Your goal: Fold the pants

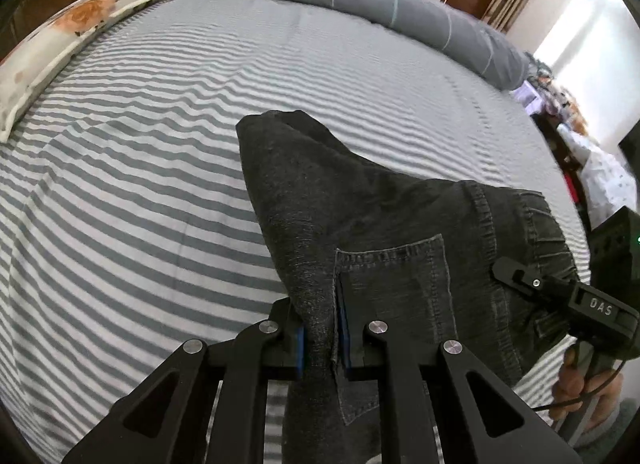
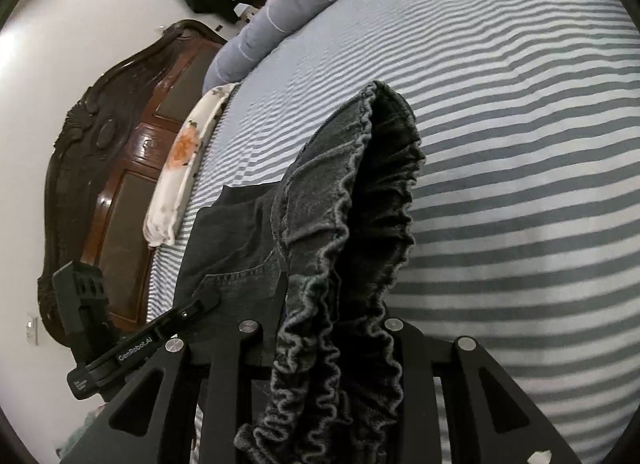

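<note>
Above striped bed (image 1: 160, 183), pants (image 1: 380, 223) clamped in left tongs (image 1: 322, 338); right tongs (image 2: 332, 340) apparently gripping waistband.

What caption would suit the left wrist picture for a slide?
Left hand-held gripper pinches dark denim pants above a striped bed sheet.

You get bright, even daylight in both views. In the left wrist view the wall (image 1: 576, 35) right of the bed (image 1: 160, 183) is blown out to white, and the clutter below that glare smears with motion blur. In the right wrist view the white wall (image 2: 80, 23) left of the headboard (image 2: 116, 167) glares too. Fine stripes on the bed shimmer and blur toward its far edge. Fisheye bending bulges the bed, and black vignette rings every corner
</note>
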A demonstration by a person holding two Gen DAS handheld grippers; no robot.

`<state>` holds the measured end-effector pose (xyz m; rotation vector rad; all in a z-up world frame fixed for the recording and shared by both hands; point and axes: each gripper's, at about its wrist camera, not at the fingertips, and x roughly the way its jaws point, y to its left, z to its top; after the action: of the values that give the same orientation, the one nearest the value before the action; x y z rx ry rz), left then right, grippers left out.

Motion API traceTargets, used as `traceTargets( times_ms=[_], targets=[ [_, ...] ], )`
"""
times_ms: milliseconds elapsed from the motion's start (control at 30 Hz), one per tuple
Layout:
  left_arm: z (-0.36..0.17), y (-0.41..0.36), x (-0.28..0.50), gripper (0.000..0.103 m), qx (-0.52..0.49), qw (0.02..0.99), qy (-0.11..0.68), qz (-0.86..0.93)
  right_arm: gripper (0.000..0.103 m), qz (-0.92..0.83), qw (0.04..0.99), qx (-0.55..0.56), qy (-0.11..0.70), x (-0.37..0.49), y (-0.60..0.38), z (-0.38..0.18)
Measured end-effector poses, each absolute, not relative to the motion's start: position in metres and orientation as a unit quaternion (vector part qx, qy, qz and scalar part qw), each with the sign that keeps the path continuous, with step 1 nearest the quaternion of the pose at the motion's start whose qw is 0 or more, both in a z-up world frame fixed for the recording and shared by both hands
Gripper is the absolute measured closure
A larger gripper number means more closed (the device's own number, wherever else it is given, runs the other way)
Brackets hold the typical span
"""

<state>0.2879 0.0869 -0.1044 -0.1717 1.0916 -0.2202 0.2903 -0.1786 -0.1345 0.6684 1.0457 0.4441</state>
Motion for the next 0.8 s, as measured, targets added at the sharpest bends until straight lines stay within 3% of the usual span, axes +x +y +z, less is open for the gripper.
traceTargets(
  times_ms=[100, 167, 333, 467, 800],
  targets=[
    [-0.12, 0.08, 0.292, 0.084, -0.058, 0.843, 0.528, -0.082, 0.076, 0.193, 0.79, 0.306, 0.495, 0.293, -0.18, -0.149],
    [-0.124, 0.08, 0.291, 0.07, -0.048, 0.844, 0.53, -0.066, 0.067, 0.179, 0.799, 0.286, 0.498, 0.291, -0.179, -0.157],
    [-0.132, 0.085, 0.268, 0.054, -0.014, 0.852, 0.522, -0.041, 0.036, 0.148, 0.817, 0.247, 0.5, 0.27, -0.186, -0.162],
    [-0.136, 0.088, 0.238, 0.045, 0.0, 0.857, 0.514, -0.027, 0.034, 0.134, 0.832, 0.211, 0.495, 0.232, -0.192, -0.163],
    [-0.134, 0.079, 0.185, 0.042, 0.032, 0.86, 0.509, -0.006, 0.032, 0.058, 0.852, 0.176, 0.489, 0.203, -0.188, -0.162]
  ],
)
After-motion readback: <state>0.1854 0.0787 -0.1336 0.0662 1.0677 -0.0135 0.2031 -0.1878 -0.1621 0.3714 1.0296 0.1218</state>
